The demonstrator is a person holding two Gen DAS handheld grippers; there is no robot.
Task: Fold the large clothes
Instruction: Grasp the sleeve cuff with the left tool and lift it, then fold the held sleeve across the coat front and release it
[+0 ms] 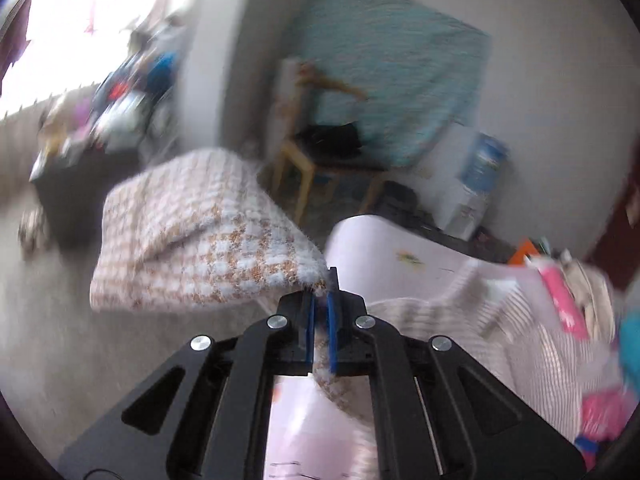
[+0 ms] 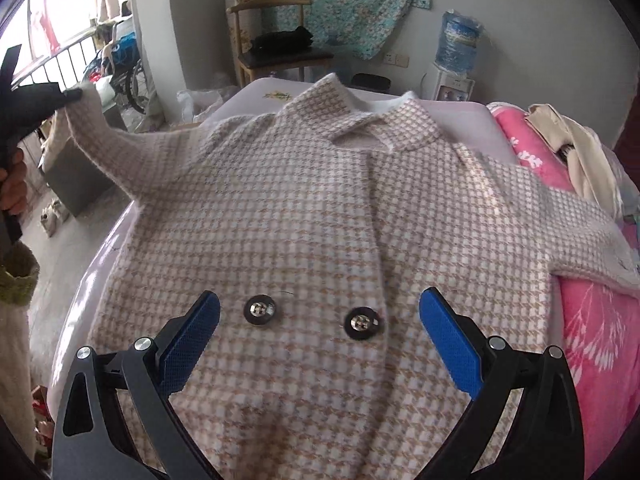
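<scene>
A beige-and-white houndstooth coat (image 2: 304, 216) lies face up on the bed, collar at the far end, two dark buttons (image 2: 260, 310) near me. My left gripper (image 1: 320, 308) is shut on the cuff of the coat's left sleeve (image 1: 200, 236) and holds it up off the bed; in the right wrist view the same gripper (image 2: 76, 94) shows at the far left, with the sleeve (image 2: 120, 136) stretched up to it. My right gripper (image 2: 320, 316) hovers open above the coat's front, its blue pads (image 2: 448, 336) on either side of the buttons, nothing between them.
The coat rests on a pale lilac sheet (image 2: 256, 92). A pink floral quilt (image 2: 600, 340) and a cream garment (image 2: 576, 148) lie on the bed's right side. Beyond the bed stand a wooden chair (image 2: 276, 52) and a water dispenser (image 2: 456, 56). A grey box (image 2: 76, 184) sits on the floor at left.
</scene>
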